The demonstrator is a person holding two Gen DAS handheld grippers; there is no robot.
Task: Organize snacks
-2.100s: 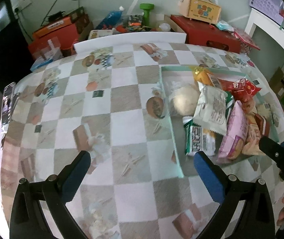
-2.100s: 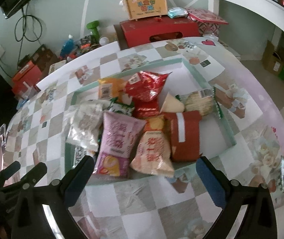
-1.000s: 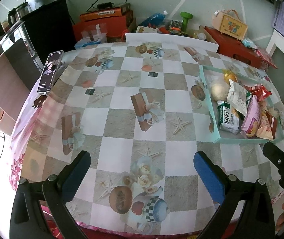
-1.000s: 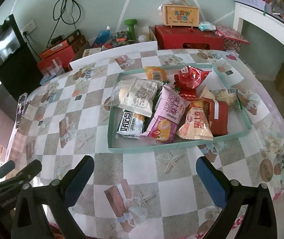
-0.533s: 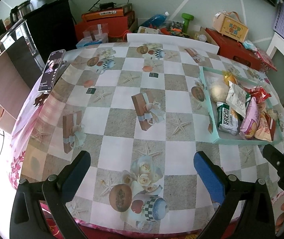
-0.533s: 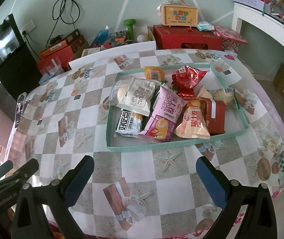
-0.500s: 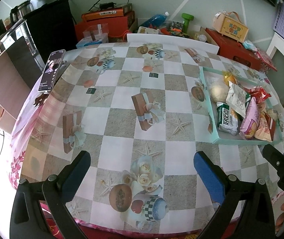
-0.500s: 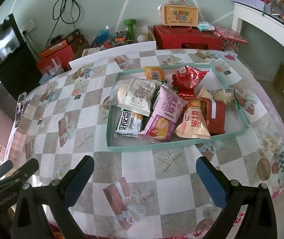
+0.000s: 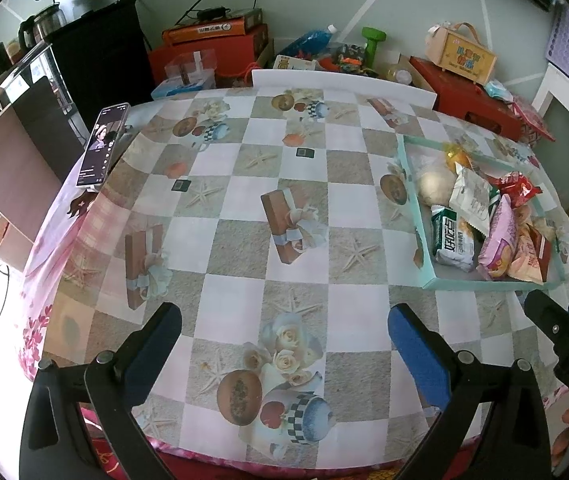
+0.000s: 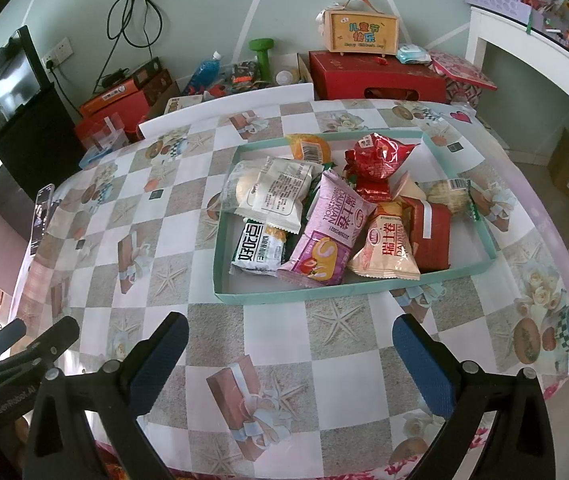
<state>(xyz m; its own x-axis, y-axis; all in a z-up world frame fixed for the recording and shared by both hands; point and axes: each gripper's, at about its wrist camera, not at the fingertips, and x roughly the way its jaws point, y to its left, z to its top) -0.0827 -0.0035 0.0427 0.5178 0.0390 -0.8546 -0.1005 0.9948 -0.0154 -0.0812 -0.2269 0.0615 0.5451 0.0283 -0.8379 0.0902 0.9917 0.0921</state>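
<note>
A shallow teal tray [image 10: 324, 291] sits on the checked tablecloth and holds several snack packets: a pink one [image 10: 330, 232], a peach one [image 10: 386, 246], a red bag [image 10: 378, 160], a white one [image 10: 280, 192] and a green-white one [image 10: 258, 250]. The tray also shows at the right in the left wrist view [image 9: 418, 220]. My right gripper [image 10: 290, 356] is open and empty, above the table's near edge in front of the tray. My left gripper [image 9: 284, 344] is open and empty, to the left of the tray.
A phone [image 9: 102, 144] lies at the table's far left edge. A white chair back [image 9: 340, 82] stands behind the table. Red boxes [image 10: 376, 78], a yellow case [image 10: 362, 30] and clutter line the wall. A white shelf [image 10: 532, 64] is at the right.
Both grippers have pulled back and up from the tray towards the table's near edge, then held still. Both stayed open and empty. The packets have not moved.
</note>
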